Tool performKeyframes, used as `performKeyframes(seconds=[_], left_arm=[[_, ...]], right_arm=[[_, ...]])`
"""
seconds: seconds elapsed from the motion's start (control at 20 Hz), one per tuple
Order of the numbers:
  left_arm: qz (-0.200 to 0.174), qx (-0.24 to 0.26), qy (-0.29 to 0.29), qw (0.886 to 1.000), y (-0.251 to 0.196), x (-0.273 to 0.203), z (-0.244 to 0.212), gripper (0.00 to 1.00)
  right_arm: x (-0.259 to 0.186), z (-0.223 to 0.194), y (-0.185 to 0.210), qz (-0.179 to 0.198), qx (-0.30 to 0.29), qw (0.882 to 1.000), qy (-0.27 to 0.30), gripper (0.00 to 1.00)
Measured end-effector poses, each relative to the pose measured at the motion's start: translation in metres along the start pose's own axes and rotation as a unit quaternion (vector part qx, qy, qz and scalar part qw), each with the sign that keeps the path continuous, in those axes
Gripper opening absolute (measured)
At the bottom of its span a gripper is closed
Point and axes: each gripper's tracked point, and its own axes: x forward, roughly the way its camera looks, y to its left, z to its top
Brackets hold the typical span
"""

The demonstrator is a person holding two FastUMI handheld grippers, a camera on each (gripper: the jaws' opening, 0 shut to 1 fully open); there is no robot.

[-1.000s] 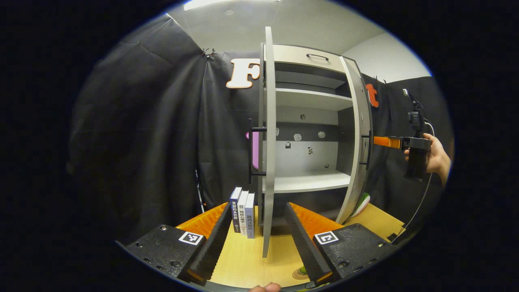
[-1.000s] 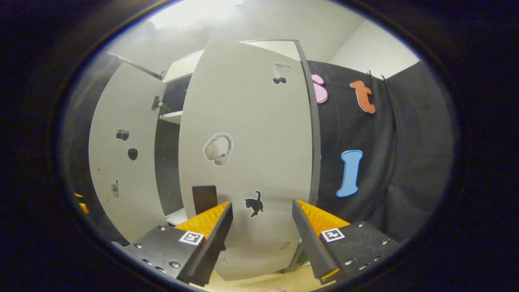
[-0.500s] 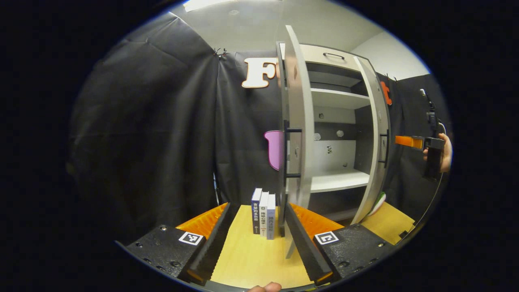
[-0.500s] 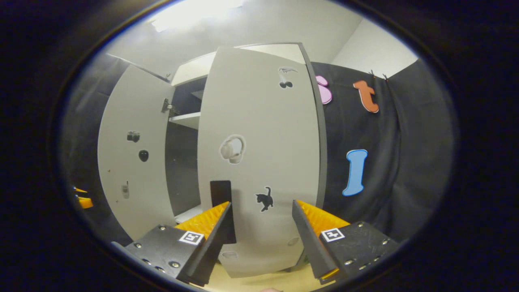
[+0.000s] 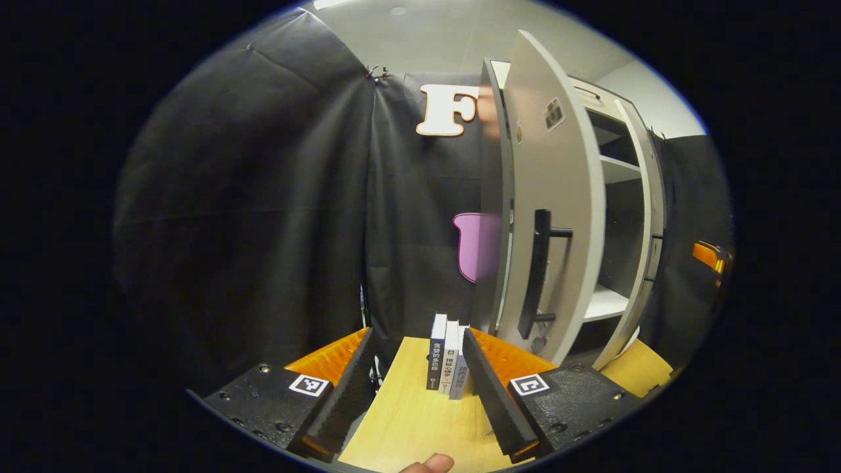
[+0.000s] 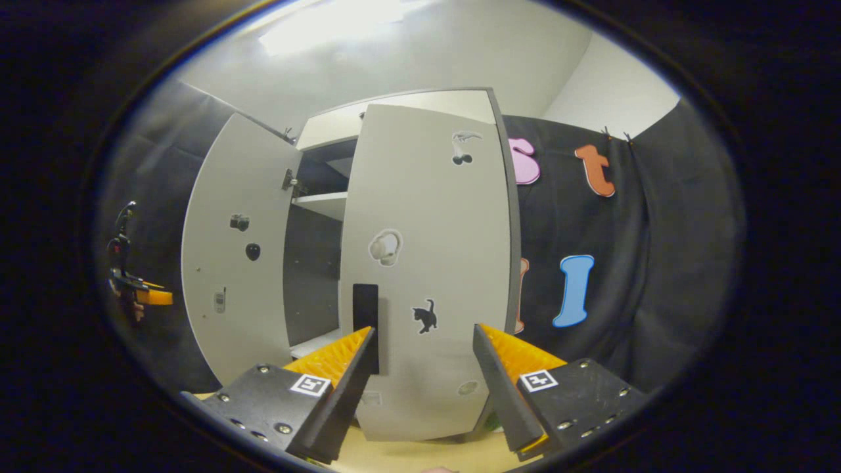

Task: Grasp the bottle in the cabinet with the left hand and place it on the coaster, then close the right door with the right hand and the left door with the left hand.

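Observation:
My left gripper [image 5: 418, 335] is open and empty over the wooden table [image 5: 414, 420], facing the outer side of the grey left door [image 5: 558, 197]. That door's black bar handle [image 5: 535, 276] stands just past my right finger. Beyond it are the cabinet shelves [image 5: 604, 303] and the right door [image 5: 650, 197] edge-on. My right gripper [image 6: 424, 328] is open a short way off the right door [image 6: 433, 217], whose sticker-covered face partly covers the cabinet, with its dark handle [image 6: 365, 315] by my left finger. The left door [image 6: 236, 276] stands wide open. I cannot make out the bottle.
Three upright books [image 5: 447, 358] stand on the table beside the left door's foot. The right gripper [image 5: 708, 255] shows at the far right edge, and the left gripper [image 6: 141, 295] at the far left. Black cloth walls close in both sides.
My left gripper has swung leftward around the left door, from seeing it edge-on to facing its outer side and handle. My right gripper has drawn back from the right door.

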Motion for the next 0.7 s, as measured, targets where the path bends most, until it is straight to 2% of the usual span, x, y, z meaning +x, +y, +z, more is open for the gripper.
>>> performKeyframes(seconds=[0.05, 0.1, 0.15, 0.25, 0.3, 0.35, 0.4, 0.45, 0.5, 0.6, 0.65, 0.7], left_arm=[[-0.001, -0.004, -0.006, 1.000, 0.001, 0.008, 0.007, 0.84], [-0.005, -0.011, -0.014, 1.000, -0.002, 0.014, 0.012, 0.86], [-0.012, -0.021, -0.018, 1.000, -0.007, 0.022, 0.014, 0.84], [-0.032, -0.031, -0.019, 0.999, -0.020, 0.035, 0.020, 0.84], [-0.040, -0.030, -0.024, 0.998, -0.026, 0.040, 0.023, 0.84], [-0.048, -0.029, -0.030, 0.998, -0.033, 0.044, 0.028, 0.90], [-0.058, -0.028, -0.035, 0.997, -0.042, 0.049, 0.032, 0.90], [-0.074, -0.032, -0.037, 0.996, -0.056, 0.054, 0.034, 0.88], [-0.072, -0.030, -0.032, 0.996, -0.064, 0.058, 0.034, 0.85], [-0.082, -0.005, -0.041, 0.996, -0.075, 0.051, 0.039, 0.82], [-0.084, -0.005, -0.037, 0.996, -0.081, 0.052, 0.037, 0.79], [-0.090, -0.006, -0.030, 0.995, -0.090, 0.051, 0.035, 0.80]], right_arm=[[-0.003, -0.003, -0.004, 0.000, -0.001, 1.000, 0.002, 0.89], [-0.007, -0.003, -0.006, 0.006, -0.002, 1.000, 0.002, 0.85], [-0.012, 0.000, -0.007, 0.011, -0.002, 1.000, -0.006, 0.89], [-0.023, 0.006, -0.016, 0.011, -0.002, 1.000, -0.016, 0.89], [-0.029, 0.005, -0.021, 0.008, -0.003, 1.000, -0.016, 0.85], [-0.036, 0.005, -0.028, 0.002, -0.006, 1.000, -0.016, 0.85], [-0.043, 0.006, -0.036, -0.007, -0.011, 1.000, -0.016, 0.89], [-0.049, 0.005, -0.042, -0.015, -0.015, 1.000, -0.016, 0.89], [-0.056, 0.003, -0.048, -0.022, -0.018, 1.000, -0.013, 0.85], [-0.069, -0.003, -0.058, -0.036, -0.017, 0.999, -0.002, 0.85], [-0.076, -0.008, -0.060, -0.039, -0.016, 0.999, 0.005, 0.89], [-0.082, -0.012, -0.062, -0.041, -0.016, 0.999, 0.011, 0.89]])
